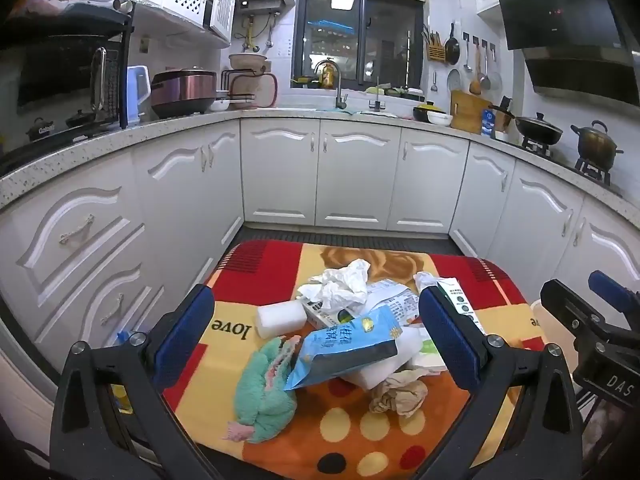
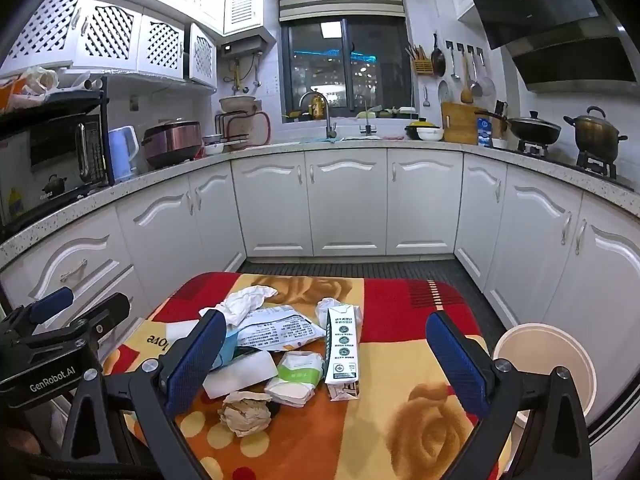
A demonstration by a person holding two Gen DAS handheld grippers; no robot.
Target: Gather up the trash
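Two grippers, both with jaws spread wide, nothing held. Left gripper (image 1: 316,336) hovers over the near-left part of the blanket-covered table (image 1: 500,280); right gripper (image 2: 320,360) over the near-right part.

Trash sits in one pile around the table's middle. Nearest the front edge: crumpled brown paper ball (image 2: 245,412) and a teal fuzzy cloth (image 1: 264,392), cloth toward the left edge. Behind them: blue snack bag (image 1: 344,348) propped over a white foam block (image 2: 240,374), plus a green-and-white wipes pack (image 2: 298,376) beside the block. Milk carton (image 2: 342,350) stands at the pile's right side. A second white foam piece (image 1: 280,319) lies left, next to the word "love". Farther back: flattened printed wrapper (image 2: 280,330), then crumpled white tissue (image 1: 340,284) toward the far edge.

White bin (image 2: 544,360) off the table's right edge, on the floor. Beyond: white cabinets (image 2: 348,204), sink faucet (image 2: 326,120), dark window (image 2: 344,64).
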